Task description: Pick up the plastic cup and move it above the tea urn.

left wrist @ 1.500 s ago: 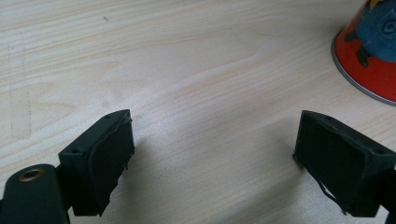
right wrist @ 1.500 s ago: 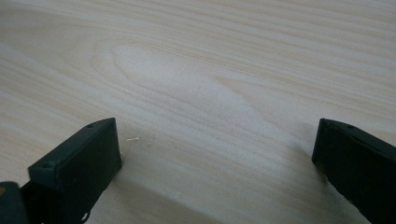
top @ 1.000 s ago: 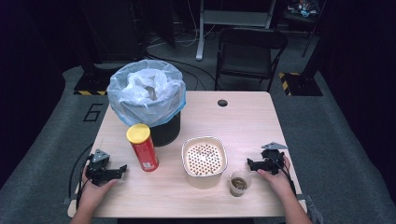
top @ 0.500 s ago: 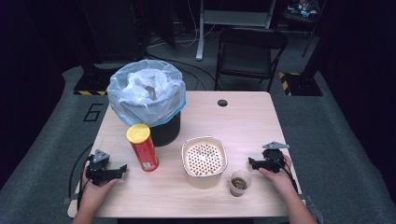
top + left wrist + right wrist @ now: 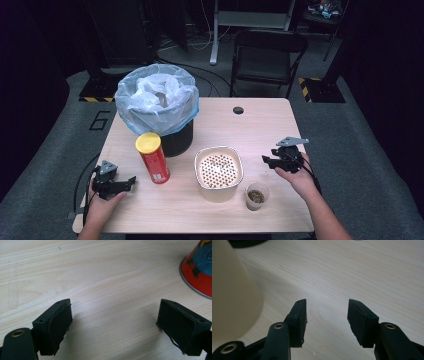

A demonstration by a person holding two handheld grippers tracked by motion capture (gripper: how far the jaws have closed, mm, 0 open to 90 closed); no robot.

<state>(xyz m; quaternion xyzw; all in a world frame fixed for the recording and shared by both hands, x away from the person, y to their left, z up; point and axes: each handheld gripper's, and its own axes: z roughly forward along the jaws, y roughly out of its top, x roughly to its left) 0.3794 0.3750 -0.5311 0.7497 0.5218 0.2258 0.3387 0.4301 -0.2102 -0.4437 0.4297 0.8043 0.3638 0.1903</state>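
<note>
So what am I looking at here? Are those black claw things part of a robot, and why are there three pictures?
No robot: a person holds a hand-worked left gripper and right gripper. One picture looks down from above the table; each of the other two comes from a camera riding on a gripper, looking along its black jaws. On the table stand a lined bin, a red can with a yellow lid, a cream container with a perforated top, and a small cup. The left jaws stand wide. The right jaws have just been closing, with nothing between them. Neither gripper holds anything.
</note>
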